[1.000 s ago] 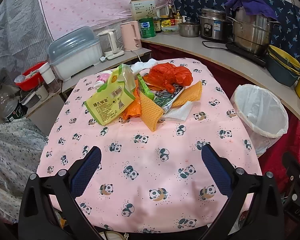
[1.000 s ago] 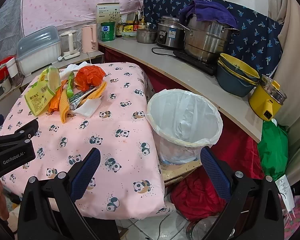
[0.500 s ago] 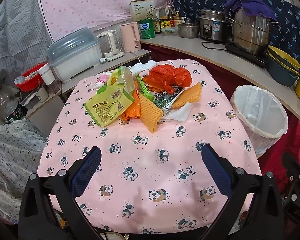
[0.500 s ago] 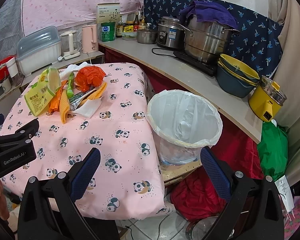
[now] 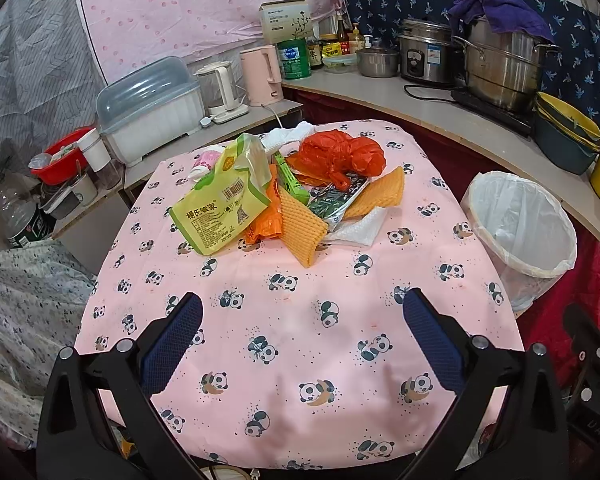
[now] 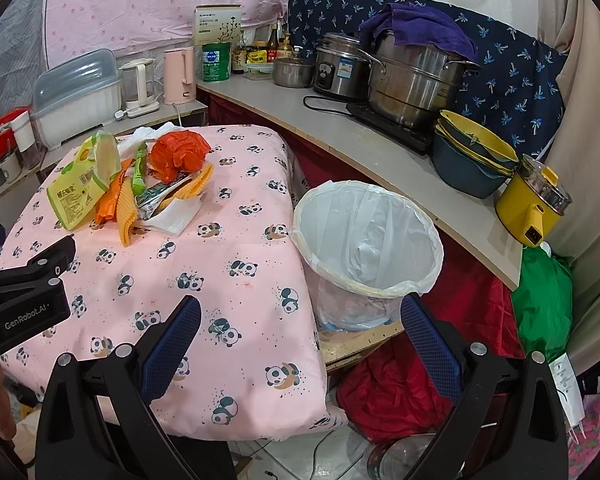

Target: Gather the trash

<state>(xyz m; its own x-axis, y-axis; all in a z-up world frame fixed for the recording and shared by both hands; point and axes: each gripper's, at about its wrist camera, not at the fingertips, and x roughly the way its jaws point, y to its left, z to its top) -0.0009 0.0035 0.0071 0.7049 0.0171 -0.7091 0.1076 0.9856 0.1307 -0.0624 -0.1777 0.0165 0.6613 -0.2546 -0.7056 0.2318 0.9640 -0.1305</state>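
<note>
A heap of trash lies on the far half of the panda-print table (image 5: 300, 320): a yellow-green snack bag (image 5: 220, 204), a crumpled red plastic bag (image 5: 340, 156), orange foam netting (image 5: 304, 224), a dark wrapper (image 5: 336, 200) and a white tissue (image 5: 360, 228). A bin with a white liner (image 5: 520, 232) (image 6: 368, 240) stands right of the table. My left gripper (image 5: 300, 340) hovers open over the near table edge, well short of the heap. My right gripper (image 6: 300, 344) is open with nothing in it, low by the table's right corner in front of the bin. The heap also shows in the right wrist view, with the snack bag (image 6: 80, 188) and red bag (image 6: 180, 154).
A curved counter (image 6: 340, 128) behind the bin carries steel pots (image 6: 412, 76), stacked bowls (image 6: 472, 160) and a yellow cooker (image 6: 532, 208). A side shelf holds a dish box (image 5: 148, 108) and kettles (image 5: 260, 76). Red cloth (image 6: 392, 396) and a green bag (image 6: 540, 304) lie on the floor.
Both views are almost unchanged; the left gripper has drifted very slightly, and nothing on the table has moved.
</note>
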